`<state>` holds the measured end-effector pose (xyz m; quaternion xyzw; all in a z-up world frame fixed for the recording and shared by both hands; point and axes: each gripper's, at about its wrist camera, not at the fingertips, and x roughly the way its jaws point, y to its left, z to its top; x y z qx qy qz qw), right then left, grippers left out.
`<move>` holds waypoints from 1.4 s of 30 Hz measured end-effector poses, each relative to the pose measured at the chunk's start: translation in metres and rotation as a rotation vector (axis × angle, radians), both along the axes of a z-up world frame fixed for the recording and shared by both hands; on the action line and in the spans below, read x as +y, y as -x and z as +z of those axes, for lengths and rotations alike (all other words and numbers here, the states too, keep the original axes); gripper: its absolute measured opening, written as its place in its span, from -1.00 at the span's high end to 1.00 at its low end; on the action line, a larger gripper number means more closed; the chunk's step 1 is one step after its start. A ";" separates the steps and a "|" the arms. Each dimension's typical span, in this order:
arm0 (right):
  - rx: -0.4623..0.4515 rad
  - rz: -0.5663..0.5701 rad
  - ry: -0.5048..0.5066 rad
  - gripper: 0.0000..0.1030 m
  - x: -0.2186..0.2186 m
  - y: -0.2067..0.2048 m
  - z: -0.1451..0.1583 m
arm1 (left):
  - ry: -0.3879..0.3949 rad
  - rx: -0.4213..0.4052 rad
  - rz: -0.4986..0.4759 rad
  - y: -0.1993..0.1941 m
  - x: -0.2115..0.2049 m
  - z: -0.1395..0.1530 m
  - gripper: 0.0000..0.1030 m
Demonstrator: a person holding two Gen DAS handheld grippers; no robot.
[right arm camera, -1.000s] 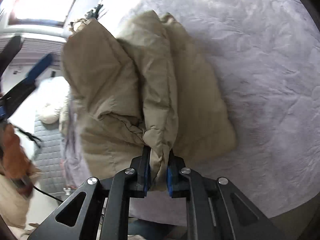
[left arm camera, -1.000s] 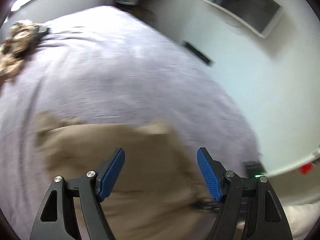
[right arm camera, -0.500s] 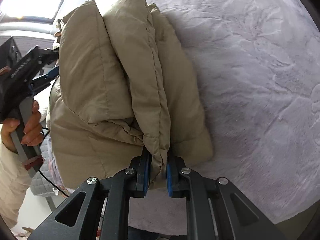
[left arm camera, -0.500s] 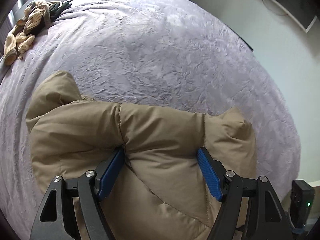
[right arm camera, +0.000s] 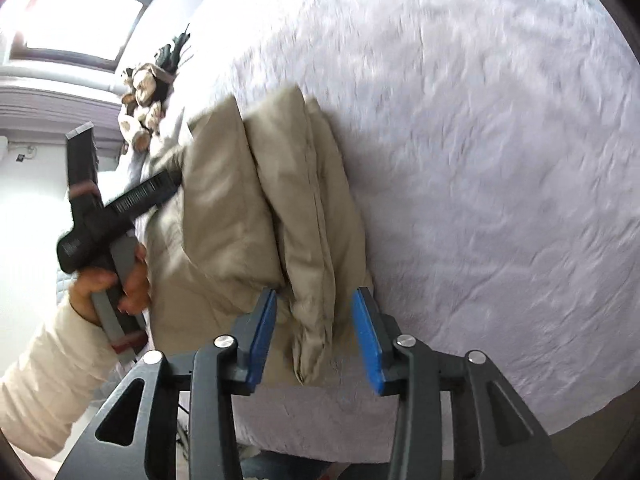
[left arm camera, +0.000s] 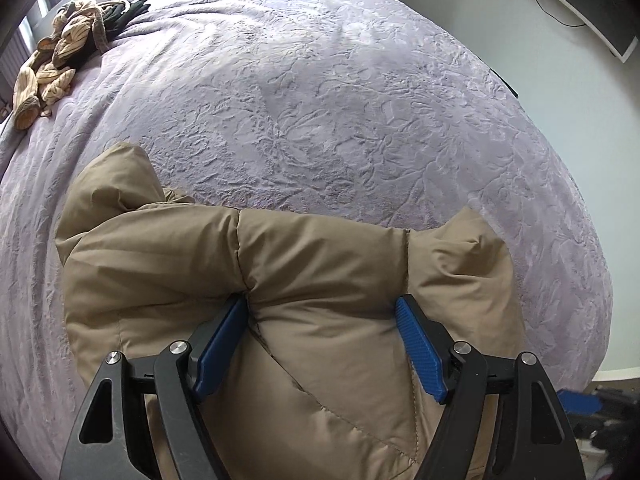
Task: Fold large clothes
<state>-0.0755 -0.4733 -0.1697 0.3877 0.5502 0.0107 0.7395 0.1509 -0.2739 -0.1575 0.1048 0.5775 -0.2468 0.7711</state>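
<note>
A tan puffer jacket (left arm camera: 320,260) lies folded in thick layers on the lilac bed cover (left arm camera: 320,100). My left gripper (left arm camera: 320,300) points steeply down and stands wide open, its blue pads (left arm camera: 224,332) pushed into the jacket's puffy top layer, which bulges between them. In the right wrist view the jacket (right arm camera: 224,208) lies ahead and to the left. My right gripper (right arm camera: 316,292) is opening: a narrow fold of the jacket's edge (right arm camera: 312,320) hangs loose between the pads, which stand clear of it. A hand (right arm camera: 108,284) in a cream sleeve holds the left gripper's handle.
A heap of striped beige and dark clothes (left arm camera: 60,60) lies at the bed's far left corner, also in the right wrist view (right arm camera: 144,116) near a bright window (right arm camera: 80,20). A pale wall (left arm camera: 560,100) runs along the bed's right side.
My right gripper has let go of the jacket's edge, its jaws parting, and drawn back a little. My left gripper came down onto the jacket and has stayed pressed there.
</note>
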 end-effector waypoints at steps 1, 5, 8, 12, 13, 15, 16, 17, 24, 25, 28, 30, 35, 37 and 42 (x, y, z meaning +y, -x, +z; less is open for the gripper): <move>-0.009 -0.002 0.005 0.15 -0.005 -0.003 0.005 | -0.001 -0.001 0.000 0.000 0.000 0.000 -0.48; -0.053 0.032 0.056 0.15 0.003 -0.025 0.027 | -0.007 -0.005 0.001 0.001 0.000 0.001 -0.48; -0.084 0.085 0.104 0.40 0.021 -0.041 0.042 | -0.013 -0.007 0.005 0.001 -0.001 0.001 -0.48; -0.086 0.175 0.146 0.45 0.046 -0.065 0.039 | -0.023 -0.012 0.010 0.002 -0.001 0.001 -0.53; -0.068 0.197 0.161 0.45 0.051 -0.069 0.033 | -0.022 -0.011 0.013 0.002 0.000 0.002 -0.53; -0.013 0.229 0.188 0.45 0.054 -0.073 0.015 | -0.019 -0.005 0.021 0.001 0.002 0.005 -0.53; 0.005 0.233 0.195 0.45 0.055 -0.075 0.006 | -0.014 -0.004 0.025 0.001 0.004 0.009 -0.53; 0.018 0.239 0.190 0.45 0.055 -0.076 -0.002 | -0.011 -0.004 0.029 0.002 0.007 0.014 -0.53; 0.055 0.277 0.185 0.45 0.058 -0.086 -0.016 | 0.010 -0.024 0.109 0.015 0.049 0.054 -0.53; 0.059 0.282 0.187 0.45 0.058 -0.087 -0.016 | 0.010 -0.025 0.124 0.018 0.057 0.058 -0.53; 0.071 0.290 0.183 0.45 0.057 -0.090 -0.017 | 0.010 -0.027 0.179 0.025 0.085 0.071 -0.53; 0.076 0.297 0.183 0.45 0.057 -0.091 -0.016 | 0.003 -0.025 0.213 0.030 0.102 0.075 -0.53; 0.091 0.312 0.185 0.45 0.058 -0.094 -0.014 | 0.008 0.001 0.299 0.041 0.137 0.071 -0.72; 0.093 0.318 0.187 0.45 0.061 -0.097 -0.013 | 0.015 -0.005 0.338 0.049 0.148 0.067 -1.00; 0.095 0.322 0.174 0.43 0.061 -0.106 -0.015 | 0.083 0.061 0.387 0.060 0.170 0.052 -1.00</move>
